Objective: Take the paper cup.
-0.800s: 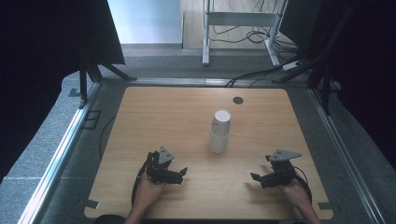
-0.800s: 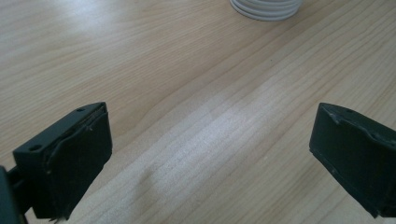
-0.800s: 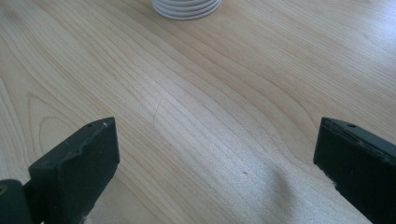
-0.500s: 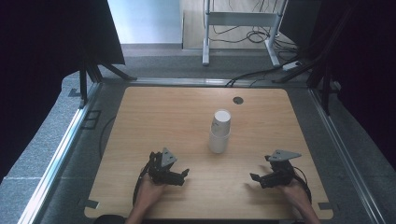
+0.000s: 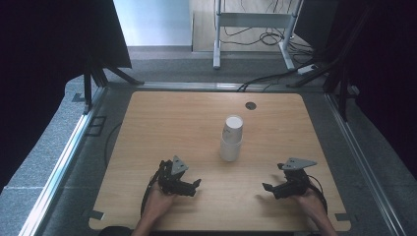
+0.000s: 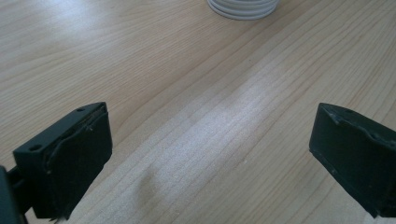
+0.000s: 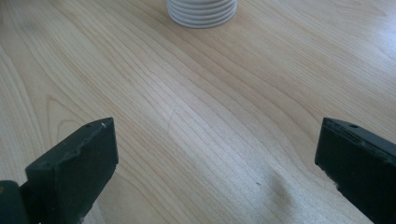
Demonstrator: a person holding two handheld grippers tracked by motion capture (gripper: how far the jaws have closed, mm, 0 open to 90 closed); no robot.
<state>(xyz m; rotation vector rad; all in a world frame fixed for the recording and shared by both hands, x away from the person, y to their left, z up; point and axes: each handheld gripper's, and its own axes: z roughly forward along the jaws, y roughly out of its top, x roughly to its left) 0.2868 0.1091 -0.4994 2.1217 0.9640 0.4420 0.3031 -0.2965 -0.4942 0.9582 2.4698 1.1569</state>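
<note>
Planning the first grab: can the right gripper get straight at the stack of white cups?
Probably yes. The right gripper is open, and bare table lies between it and the stack of white cups, which stands upside down and apart from both grippers.

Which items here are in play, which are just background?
In play: stack of white paper cups, left gripper, right gripper, both open and empty.
Background: round grommet hole in table, metal stand, floor cables.

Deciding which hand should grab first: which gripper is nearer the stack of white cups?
Left, slightly. The left gripper sits below-left of the stack of white cups; the right gripper sits below-right, a bit farther.
</note>
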